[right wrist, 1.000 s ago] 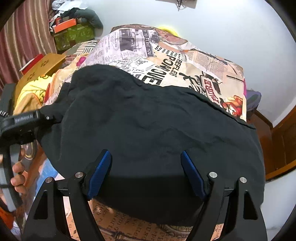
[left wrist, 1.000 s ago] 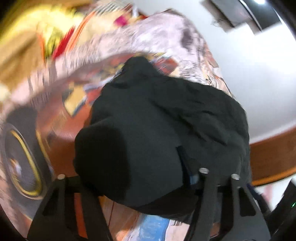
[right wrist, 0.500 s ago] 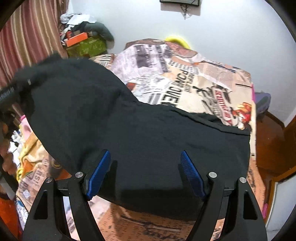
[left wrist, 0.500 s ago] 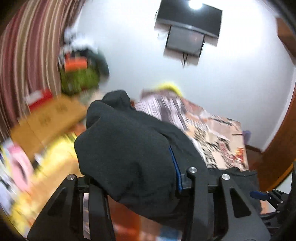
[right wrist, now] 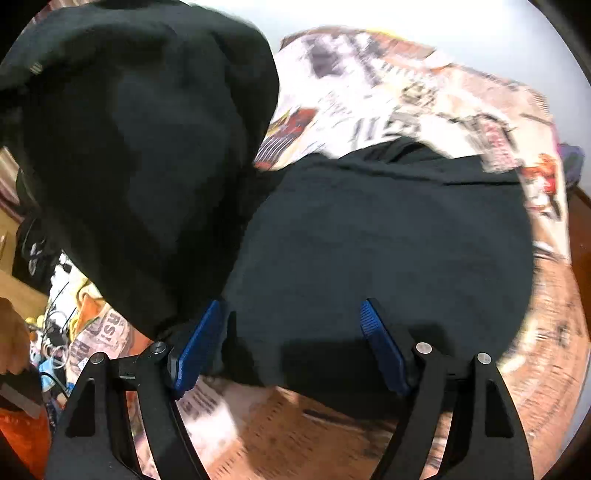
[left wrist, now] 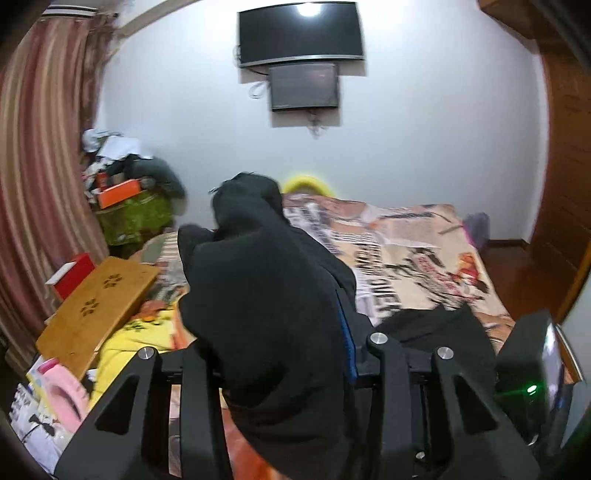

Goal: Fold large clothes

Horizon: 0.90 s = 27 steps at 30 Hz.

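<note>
— Where are we working?

— We are standing at a bed covered with a newspaper-print spread, facing a white wall carrying a television; a striped curtain is hanging on the left.

— What are our tongs doing?

— Our left tongs are clamping a bunched fold of the black garment, lifting it above the bed. Our right tongs are standing wide apart, gripping nothing, their blue pads hovering over the part of the black garment lying flat on the spread.

— Anything around us?

— A wooden lap tray is lying by the bed's left edge, with an orange box on a cluttered pile beyond. The raised cloth is blocking much of both views.
</note>
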### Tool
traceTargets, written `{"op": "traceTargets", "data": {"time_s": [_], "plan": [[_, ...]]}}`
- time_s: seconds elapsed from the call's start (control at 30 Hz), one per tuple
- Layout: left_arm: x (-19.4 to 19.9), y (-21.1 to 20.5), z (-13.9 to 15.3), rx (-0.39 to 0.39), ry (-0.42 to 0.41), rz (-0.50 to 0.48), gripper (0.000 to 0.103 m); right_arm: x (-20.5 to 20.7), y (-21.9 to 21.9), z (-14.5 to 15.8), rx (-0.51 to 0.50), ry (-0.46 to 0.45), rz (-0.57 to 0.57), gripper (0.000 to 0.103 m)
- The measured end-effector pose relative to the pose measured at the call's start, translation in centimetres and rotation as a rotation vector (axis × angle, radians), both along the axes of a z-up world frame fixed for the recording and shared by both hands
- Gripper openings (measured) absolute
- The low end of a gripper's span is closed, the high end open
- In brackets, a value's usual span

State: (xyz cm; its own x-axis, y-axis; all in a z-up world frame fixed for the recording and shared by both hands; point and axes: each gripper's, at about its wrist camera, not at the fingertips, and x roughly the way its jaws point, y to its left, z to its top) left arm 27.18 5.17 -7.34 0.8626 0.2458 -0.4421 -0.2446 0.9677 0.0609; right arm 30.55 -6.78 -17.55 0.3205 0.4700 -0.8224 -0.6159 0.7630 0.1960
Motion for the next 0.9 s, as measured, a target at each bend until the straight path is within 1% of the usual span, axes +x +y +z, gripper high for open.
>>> {"op": "traceTargets", "data": {"time_s": [0.13,0.17,0.23,0.27,0.33,0.4,0.47,0.53,0.6,0.63,0.7,0.73,0.8,0.83,0.9], "plan": [[0.8,-3.7,-0.5,-0.012,0.021,-0.087,0.034,-0.1,-4.8,1.7,-0.03,-0.092,-0.105,0.075],[1.1,-4.9,-0.7,-0.029,0.035,-0.126,0.032,-0.1,-5.8,1.9,-0.037,-0.106,-0.127,0.075],[1.4,-6.4,-1.4,-0.053,0.064,-0.181,0.032,0.1,-8.0,2.2,-0.05,-0.126,-0.178,0.075],[1.7,-7.7,-2.0,-0.052,0.087,-0.213,0.032,0.1,-8.6,2.2,-0.054,-0.128,-0.193,0.075],[2.1,-9.5,-3.2,-0.038,0.122,-0.244,0.032,0.5,-10.4,2.0,-0.059,-0.12,-0.23,0.075],[2.6,-11.4,-4.7,-0.034,0.179,-0.292,0.032,0.7,-12.0,1.3,-0.063,-0.098,-0.266,0.075],[2.9,-12.0,-5.9,-0.051,0.231,-0.33,0.032,0.9,-13.0,0.7,-0.064,-0.078,-0.291,0.075],[3.3,-12.4,-7.3,-0.086,0.294,-0.364,0.032,0.8,-13.6,0.1,-0.065,-0.061,-0.306,0.075],[3.9,-12.8,-8.8,-0.112,0.357,-0.404,0.034,0.6,-14.4,-0.2,-0.064,-0.05,-0.318,0.075],[4.0,-13.1,-9.2,-0.116,0.373,-0.421,0.036,0.6,-14.6,-0.3,-0.062,-0.047,-0.323,0.075],[3.7,-13.3,-9.3,-0.091,0.383,-0.436,0.04,0.1,-15.1,0.0,-0.056,-0.048,-0.327,0.075],[3.6,-13.4,-9.2,-0.084,0.386,-0.443,0.043,0.0,-15.3,0.2,-0.054,-0.05,-0.329,0.075],[3.2,-13.3,-8.7,-0.095,0.397,-0.473,0.056,-0.2,-15.5,0.8,-0.042,-0.057,-0.33,0.075],[3.1,-13.5,-8.5,-0.101,0.397,-0.485,0.059,-0.5,-15.5,1.1,-0.036,-0.062,-0.33,0.075],[2.3,-13.4,-7.6,-0.102,0.391,-0.498,0.068,-0.9,-15.6,2.1,-0.016,-0.077,-0.325,0.075]]}}
